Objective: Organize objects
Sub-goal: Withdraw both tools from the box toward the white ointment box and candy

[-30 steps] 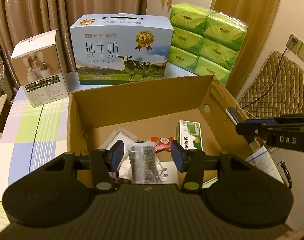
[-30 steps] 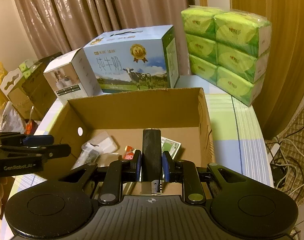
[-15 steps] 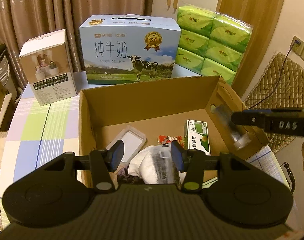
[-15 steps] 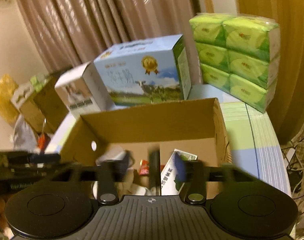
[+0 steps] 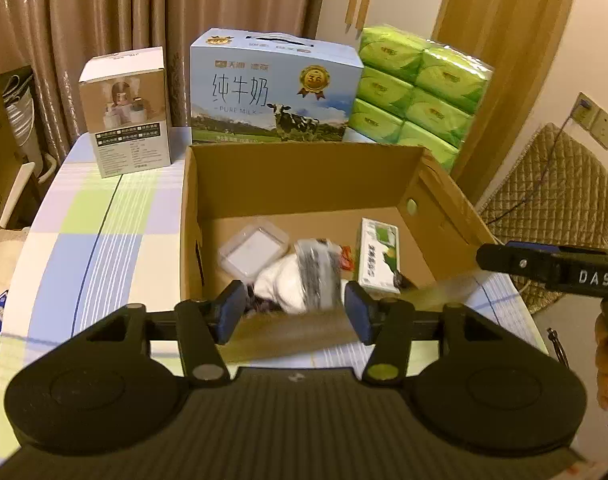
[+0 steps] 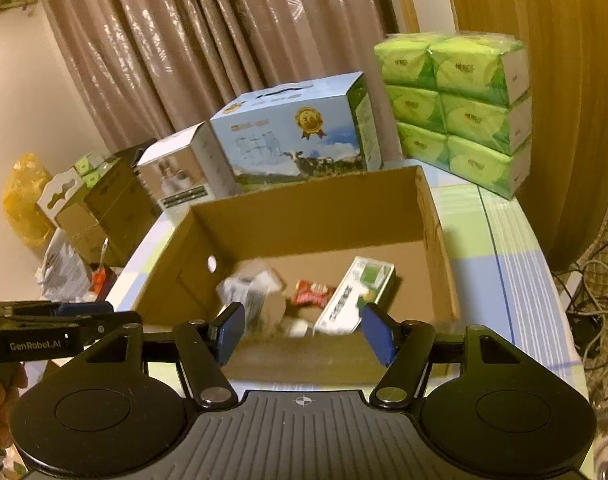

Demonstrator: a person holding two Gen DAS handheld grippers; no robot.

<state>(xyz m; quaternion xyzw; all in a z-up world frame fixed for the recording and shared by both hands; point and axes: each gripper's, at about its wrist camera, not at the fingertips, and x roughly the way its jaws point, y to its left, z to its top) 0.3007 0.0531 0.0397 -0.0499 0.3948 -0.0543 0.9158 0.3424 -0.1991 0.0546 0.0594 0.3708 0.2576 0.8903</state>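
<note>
An open cardboard box point(image 5: 304, 184) stands on the table. Inside lie a clear lidded container point(image 5: 254, 250), a white bundle with a dark packet point(image 5: 316, 276) on it, a red snack packet point(image 6: 310, 292) and a green-and-white carton point(image 5: 378, 256). My left gripper point(image 5: 295, 312) hovers over the box's near wall; its jaws are opening and nothing is between them. My right gripper point(image 6: 304, 330) also hangs above the near wall, jaws opening and empty. In the left wrist view the right gripper point(image 5: 544, 268) shows at the right, past the box's right wall. The box contents are blurred in the right wrist view.
Behind the box stand a blue milk carton case point(image 5: 276, 88), a small white-and-brown box point(image 5: 126, 112) and stacked green tissue packs point(image 5: 420, 92). The checkered tablecloth point(image 5: 104, 240) runs left of the box. A quilted chair point(image 5: 556, 188) and floor cables point(image 6: 592, 304) lie right of the table.
The right gripper opened and let go of the dark flat bar it held. Both grippers drew back from inside the box to its near wall. The left jaws stand slightly wider.
</note>
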